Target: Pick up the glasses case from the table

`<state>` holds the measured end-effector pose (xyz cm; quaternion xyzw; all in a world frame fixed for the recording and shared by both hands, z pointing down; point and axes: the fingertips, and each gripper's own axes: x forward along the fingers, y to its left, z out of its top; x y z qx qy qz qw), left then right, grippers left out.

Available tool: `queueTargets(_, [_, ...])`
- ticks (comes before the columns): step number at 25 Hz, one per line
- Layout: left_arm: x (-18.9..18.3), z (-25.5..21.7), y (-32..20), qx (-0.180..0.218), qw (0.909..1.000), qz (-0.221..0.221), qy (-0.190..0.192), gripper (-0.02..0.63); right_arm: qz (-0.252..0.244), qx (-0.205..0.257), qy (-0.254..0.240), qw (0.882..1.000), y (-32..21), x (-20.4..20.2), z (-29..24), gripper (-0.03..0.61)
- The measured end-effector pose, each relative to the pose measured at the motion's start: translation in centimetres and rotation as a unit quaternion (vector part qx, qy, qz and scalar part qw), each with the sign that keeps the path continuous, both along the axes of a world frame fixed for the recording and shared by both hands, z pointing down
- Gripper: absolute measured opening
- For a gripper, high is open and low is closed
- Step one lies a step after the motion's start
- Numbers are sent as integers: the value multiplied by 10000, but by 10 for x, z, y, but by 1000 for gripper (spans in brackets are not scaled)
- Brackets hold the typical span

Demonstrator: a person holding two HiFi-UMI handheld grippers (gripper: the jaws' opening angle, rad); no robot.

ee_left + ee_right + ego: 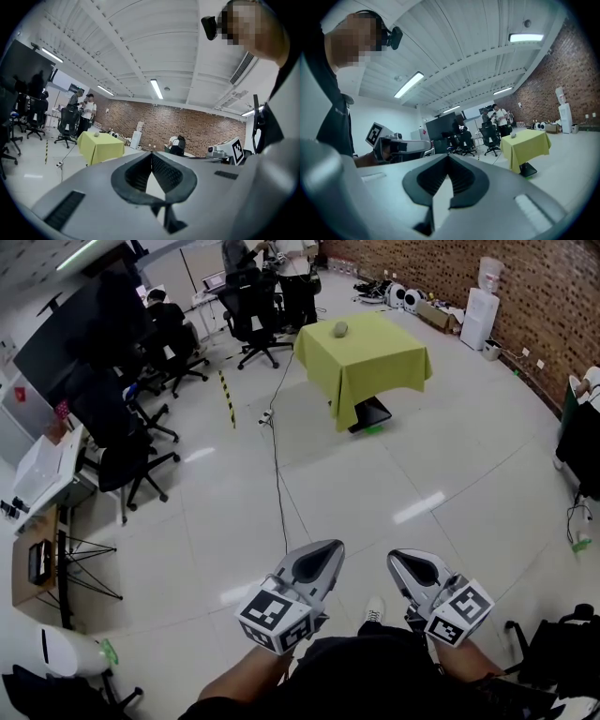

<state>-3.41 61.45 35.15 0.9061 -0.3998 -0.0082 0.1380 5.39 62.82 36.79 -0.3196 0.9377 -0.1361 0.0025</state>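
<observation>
Left gripper (314, 563): jaws pressed together with their tips meeting and nothing between them, as the left gripper view shows; it is held level, low in front of the person.
Right gripper (417, 570): jaws likewise pressed together and empty in the right gripper view; it is held level beside the left gripper, a gap apart.
Shoe (374, 610): the person's own, seen on the floor (403, 474) between the two grippers in the head view.
Cable (276, 456): a thin black line across the pale, glossy floor tiles, running from near the left gripper towards the surface.
Surface (380, 362): draped in a yellow-green cloth, standing on open floor well apart from both grippers.
Glasses case (340, 329): a small grey rounded thing lying on the cloth, towards its far-left edge in the head view; well apart from both grippers.
Office chairs (253, 320): black, clustered left of the surface.
People (298, 277): standing just beyond the chairs, behind the surface.
Brick wall (544, 296): along the right side of the room.
Water dispenser (480, 315): white, standing against the brick wall.
</observation>
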Motion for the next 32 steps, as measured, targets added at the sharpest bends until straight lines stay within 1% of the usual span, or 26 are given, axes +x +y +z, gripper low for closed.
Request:
queueTargets(5, [18, 2, -22, -31, 9999, 39, -113, 8, -46, -60, -82, 9999, -21, 12, 1, 1])
queueTargets(14, [57, -6, -64, -30, 10000, -28, 38, 8, 6, -53, -302, 9995, -67, 55, -3, 0])
queueTargets(20, [80, -6, -92, 69, 9997, -226, 12, 8, -227, 70, -287, 9993, -91, 75, -7, 2])
queueTargets(25, [108, -11, -112, 181, 9994, -296, 34, 8, -211, 148, -230, 9994, -110, 107, -11, 1])
queueTargets(28, [109, -8, -114, 119, 9993, -359, -42, 8, -197, 130, -309, 9992, -118, 114, -10, 0])
queueTargets(32, [106, 4, -114, -124, 9985, -491, -198, 8, -237, 33, -453, 9987, -118, 119, -7, 0])
